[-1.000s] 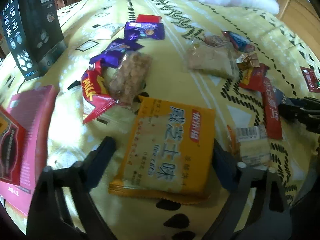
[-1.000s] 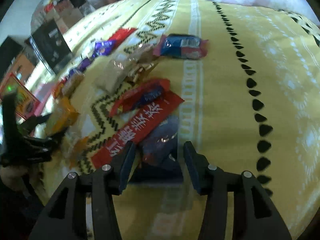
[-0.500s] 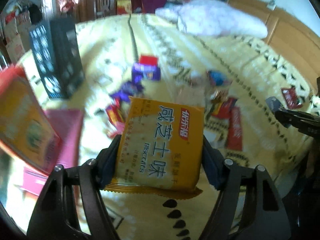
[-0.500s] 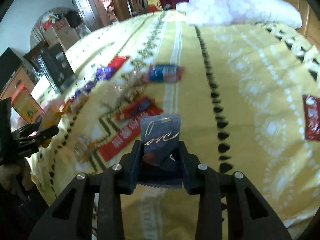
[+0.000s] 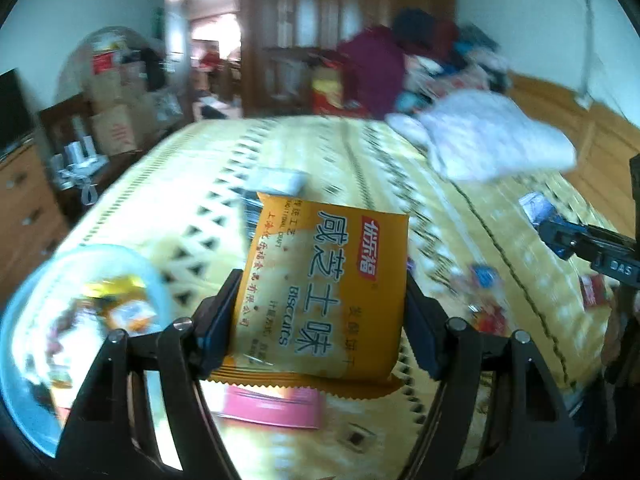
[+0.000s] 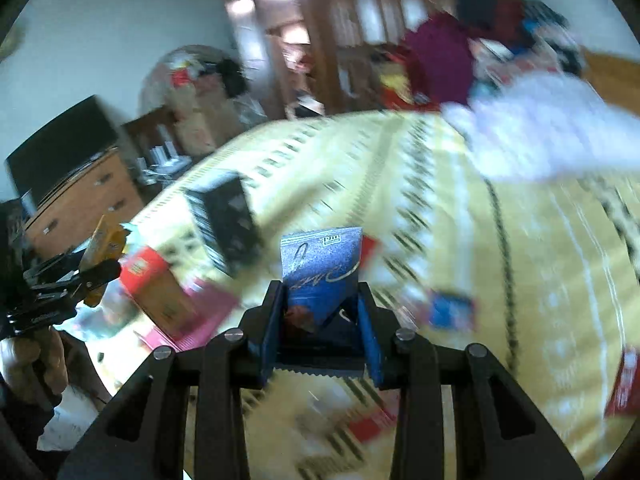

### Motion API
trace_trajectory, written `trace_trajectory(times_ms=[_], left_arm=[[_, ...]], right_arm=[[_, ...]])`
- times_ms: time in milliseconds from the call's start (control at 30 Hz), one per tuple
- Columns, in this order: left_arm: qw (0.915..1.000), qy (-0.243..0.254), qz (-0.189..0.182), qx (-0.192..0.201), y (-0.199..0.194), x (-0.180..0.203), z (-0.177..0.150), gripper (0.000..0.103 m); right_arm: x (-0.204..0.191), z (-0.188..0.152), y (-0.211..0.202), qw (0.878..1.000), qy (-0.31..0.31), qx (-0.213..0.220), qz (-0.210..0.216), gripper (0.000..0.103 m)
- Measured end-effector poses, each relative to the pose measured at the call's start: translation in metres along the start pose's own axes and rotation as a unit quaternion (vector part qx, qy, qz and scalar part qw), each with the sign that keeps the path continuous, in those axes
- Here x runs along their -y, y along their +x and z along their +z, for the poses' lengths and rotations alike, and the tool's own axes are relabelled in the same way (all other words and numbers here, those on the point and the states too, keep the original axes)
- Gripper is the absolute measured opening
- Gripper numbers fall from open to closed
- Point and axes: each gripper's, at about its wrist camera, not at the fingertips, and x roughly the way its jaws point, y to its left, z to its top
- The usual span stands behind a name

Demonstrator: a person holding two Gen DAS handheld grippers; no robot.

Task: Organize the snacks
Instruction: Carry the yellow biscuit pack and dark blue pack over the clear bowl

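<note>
**Two snack packets held above the bedspread**

My left gripper (image 5: 322, 316) is clamped on an orange biscuit packet (image 5: 326, 292), one pad on each side edge. The packet's long axis runs along the fingers, its crimped near end toward the camera and its far end tipped up and away; the printed face is toward the lens. My right gripper (image 6: 320, 320) is closed on a small dark-blue packet (image 6: 322, 268) with silver script, which stands between the pads with its top edge pointing away from me and its serrated lower edge near the finger bases. Both packets are held clear of the yellow patterned bedspread (image 5: 360, 160).

Only the left wrist view shows the pale-blue bowl (image 5: 24, 344) at lower left, with wrappers inside, and a pink box (image 5: 272, 404) under the biscuit packet. It also catches my right gripper side-on at the right edge.

Only the right wrist view shows the black carton (image 6: 224, 220) standing on the bed, a red-and-orange box (image 6: 156, 288) beside it, and my left gripper at the left edge with the orange packet seen edge-on. Both views are motion-blurred; loose wrappers on the bed cannot be identified.
</note>
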Motion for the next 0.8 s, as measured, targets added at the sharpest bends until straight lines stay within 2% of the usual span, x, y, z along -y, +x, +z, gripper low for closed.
trace_trajectory(times_ms=[133,333,567,667,800], left_arm=[[0.9980,-0.037,0.046,0.022,-0.022,-0.065,0.019,0.074],[0.9882,-0.098,0.112,0.035,-0.043,-0.160,0.034,0.074],[0.9732,-0.155,0.166,0.035,-0.051,-0.229,0.030,0.074],[0.9682,-0.176,0.176,0.024,-0.045,-0.249,0.026,0.074],[0.9634,-0.195,0.183,0.013,-0.044,-0.269,0.014,0.074]], right_arm=[[-0.063,0.047,0.019,0.998,-0.031,0.017,0.055,0.038],[-0.166,0.102,0.059,0.988,-0.076,0.014,0.131,0.038],[-0.283,0.141,0.106,0.970,-0.124,-0.013,0.210,0.038],[-0.326,0.157,0.128,0.961,-0.136,-0.027,0.240,0.039],[-0.366,0.167,0.153,0.953,-0.154,-0.046,0.256,0.039]])
